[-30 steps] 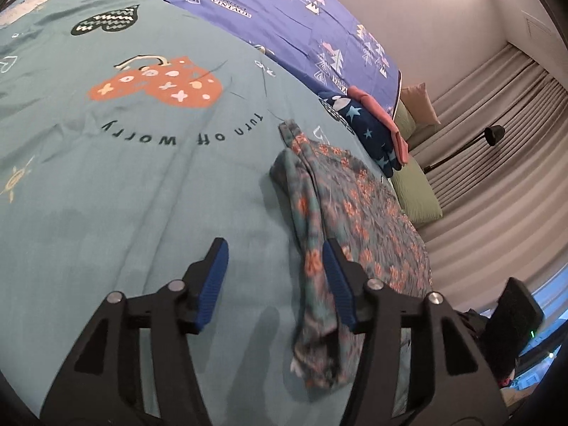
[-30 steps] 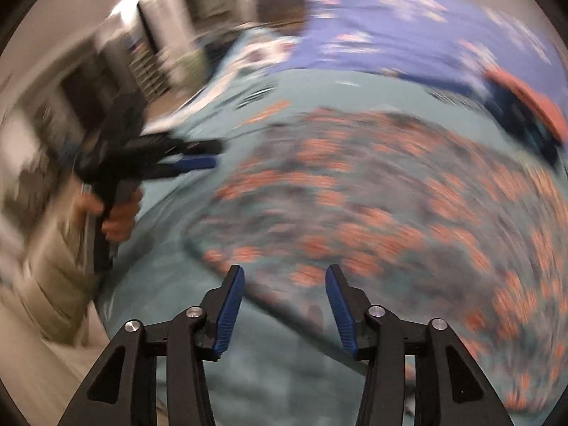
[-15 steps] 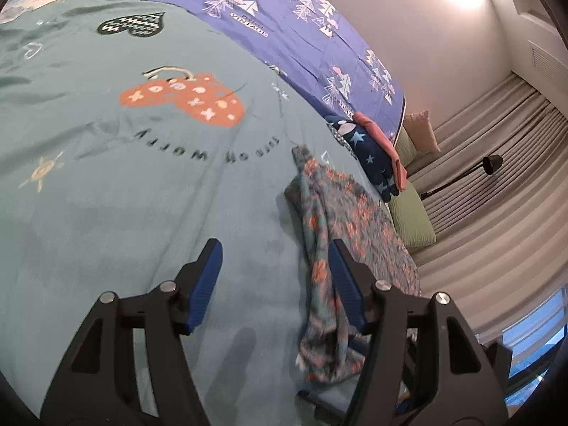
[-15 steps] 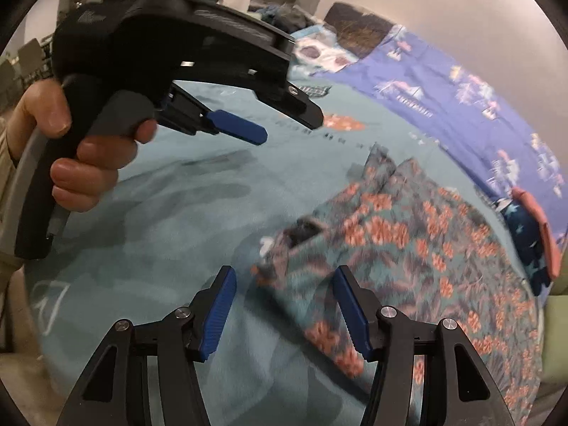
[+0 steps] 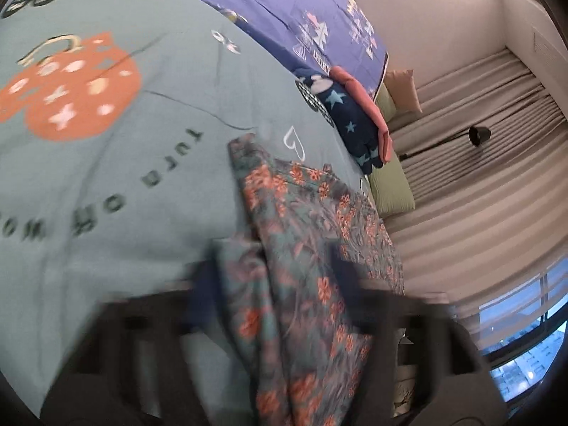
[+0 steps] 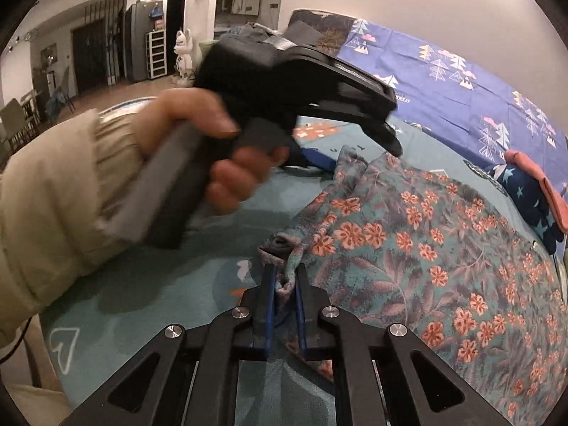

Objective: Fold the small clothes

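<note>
The floral garment (image 6: 419,248) lies spread on the teal bedspread (image 5: 124,195), beside a folded navy star-print piece (image 5: 349,120). The right gripper (image 6: 284,291) has just closed, its blue pads pinching a bunched corner of the cloth. The left gripper (image 5: 273,280), blurred, has also been closing, with the garment's edge between its fingers; whether its pads press on the cloth cannot be told.

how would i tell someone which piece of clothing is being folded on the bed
Look at the teal bedspread with cartoon prints. The floral garment lies spread on it, one edge pinched in the right gripper. Its orange flowers set it apart from the navy star-print cloth folded nearby.
</note>
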`<state>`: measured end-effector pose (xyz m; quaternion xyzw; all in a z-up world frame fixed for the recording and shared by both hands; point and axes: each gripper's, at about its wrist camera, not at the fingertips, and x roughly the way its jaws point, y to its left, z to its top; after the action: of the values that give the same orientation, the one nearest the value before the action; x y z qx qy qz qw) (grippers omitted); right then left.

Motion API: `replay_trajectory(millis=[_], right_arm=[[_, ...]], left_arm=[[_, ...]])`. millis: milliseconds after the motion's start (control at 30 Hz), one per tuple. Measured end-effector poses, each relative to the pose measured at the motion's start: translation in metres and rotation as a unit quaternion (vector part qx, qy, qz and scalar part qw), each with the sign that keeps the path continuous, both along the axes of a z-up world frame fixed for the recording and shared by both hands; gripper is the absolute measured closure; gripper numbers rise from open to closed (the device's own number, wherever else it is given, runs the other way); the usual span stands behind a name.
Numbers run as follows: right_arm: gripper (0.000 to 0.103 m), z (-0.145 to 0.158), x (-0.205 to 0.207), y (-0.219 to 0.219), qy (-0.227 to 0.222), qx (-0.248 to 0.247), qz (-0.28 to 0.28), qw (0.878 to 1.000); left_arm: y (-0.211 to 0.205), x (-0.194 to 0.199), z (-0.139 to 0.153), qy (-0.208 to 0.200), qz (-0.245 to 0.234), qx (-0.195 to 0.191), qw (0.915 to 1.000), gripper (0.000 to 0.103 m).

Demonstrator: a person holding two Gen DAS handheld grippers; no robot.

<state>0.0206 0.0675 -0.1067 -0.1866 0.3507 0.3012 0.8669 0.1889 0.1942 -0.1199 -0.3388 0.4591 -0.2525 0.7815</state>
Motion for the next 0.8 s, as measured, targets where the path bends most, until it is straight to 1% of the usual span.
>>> replay_trajectory(millis=[33,67,167,333,400,533,633,700,800], right_arm=[[0.095,0.002,0.001,-0.003,0.003,0.009,0.000,1.000],[0.095,0.004,0.001,-0.005,0.007,0.018,-0.001,1.000],[0.095,0.012,0.006,-0.016,0.021,0.051,-0.005,0.998],[0.095,0.026,0.008,-0.036,0.036,0.109,-0.013,0.993],[0.095,0.033,0.007,-0.047,0.033,0.131,-0.018,0.991],[0.095,0.047,0.006,-0.074,0.028,0.173,-0.033,0.984],[0.095,0.057,0.006,-0.103,0.020,0.201,-0.053,0.978],[0.095,0.063,0.003,-0.123,0.014,0.219,-0.068,0.973],[0.095,0.073,0.001,-0.166,0.008,0.258,-0.099,0.961]], left_arm=[[-0.004,0.004,-0.002,0.015,-0.004,0.009,0.9998,0.091],[-0.008,0.005,-0.004,0.024,0.000,0.016,0.9996,0.091],[-0.012,0.001,0.006,0.011,0.008,0.030,0.9994,0.092],[-0.011,-0.001,0.029,0.002,0.023,0.018,0.9996,0.093],[-0.017,-0.002,0.042,-0.008,0.021,0.024,0.9995,0.093],[-0.040,-0.002,0.070,-0.029,0.011,0.042,0.9986,0.093],[-0.068,0.002,0.090,-0.042,0.000,0.055,0.9976,0.094],[-0.094,0.006,0.105,-0.050,-0.013,0.068,0.9963,0.094],[-0.133,0.013,0.121,-0.059,-0.033,0.089,0.9937,0.094]])
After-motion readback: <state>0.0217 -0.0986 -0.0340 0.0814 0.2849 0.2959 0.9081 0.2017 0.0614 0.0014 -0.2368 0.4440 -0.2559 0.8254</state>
